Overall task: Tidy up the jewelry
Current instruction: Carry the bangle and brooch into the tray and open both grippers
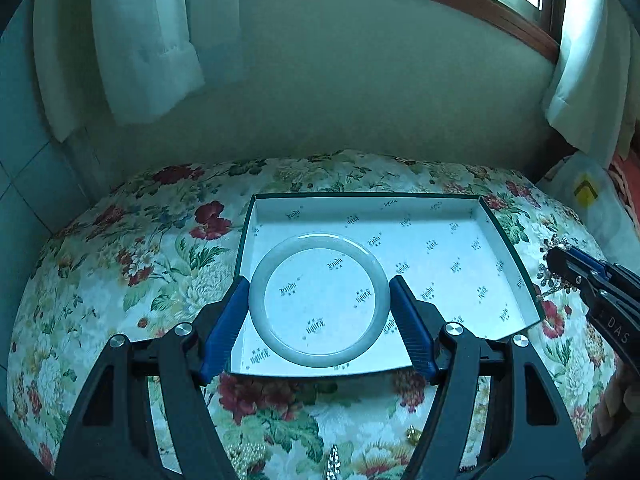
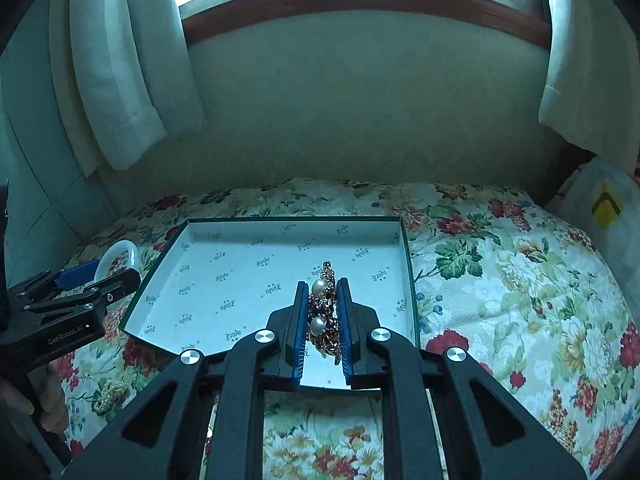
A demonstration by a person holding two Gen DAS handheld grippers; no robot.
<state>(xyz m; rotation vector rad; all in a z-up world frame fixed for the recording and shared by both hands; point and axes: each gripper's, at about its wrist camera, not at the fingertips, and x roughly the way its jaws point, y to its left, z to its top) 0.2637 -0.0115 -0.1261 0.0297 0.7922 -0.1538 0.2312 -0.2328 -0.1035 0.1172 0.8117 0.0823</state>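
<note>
Left gripper (image 1: 319,308) clamps smooth pale jade bangle (image 1: 319,300) over shallow white printed-paper-lined box (image 1: 472,208), on floral cloth (image 1: 120,264). Right gripper (image 2: 323,320) pinches pearl-and-bead chain bracelet (image 2: 322,312). Only right view shows pearl cluster (image 2: 107,394) at eight o'clock.

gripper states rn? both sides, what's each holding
Left gripper: closed on the pale bangle, above the box.
Right gripper: shut on a beaded pearl bracelet.
</note>
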